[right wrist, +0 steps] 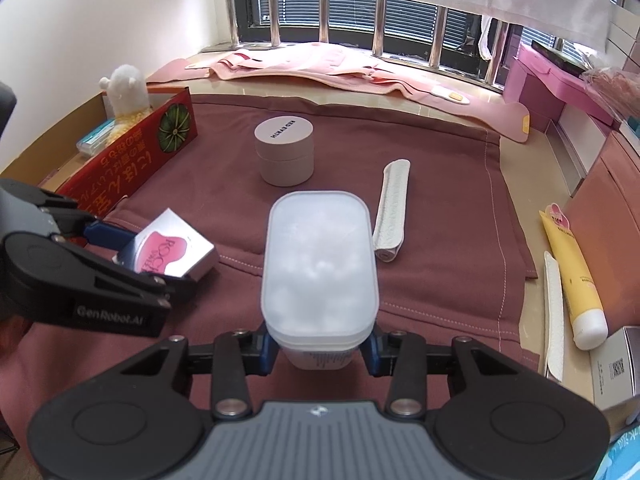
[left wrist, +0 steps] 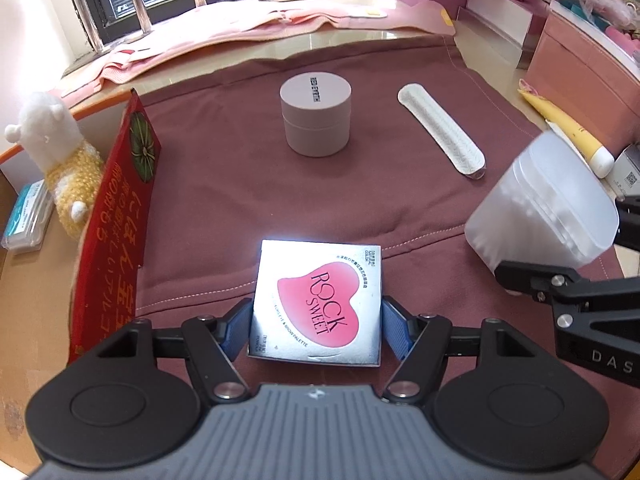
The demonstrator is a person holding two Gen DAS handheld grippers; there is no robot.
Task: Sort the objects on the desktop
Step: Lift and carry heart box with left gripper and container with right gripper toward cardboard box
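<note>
Two grippers work over a maroon cloth (right wrist: 440, 280), soft and stitched along its hem. At its left edge stands a red cardboard box (left wrist: 116, 236) printed with gold characters. The right gripper (right wrist: 320, 350) clamps a frosted, rounded-rectangular plastic tub (right wrist: 320, 264), lifted clear of the cloth. A matte pink cylindrical jar (left wrist: 316, 118) stands mid-cloth, a white quilted pouch (left wrist: 442, 130) lying well right of it. The left gripper (left wrist: 316, 330) pinches a glossy square palette box (left wrist: 318, 304) bearing a pink heart.
</note>
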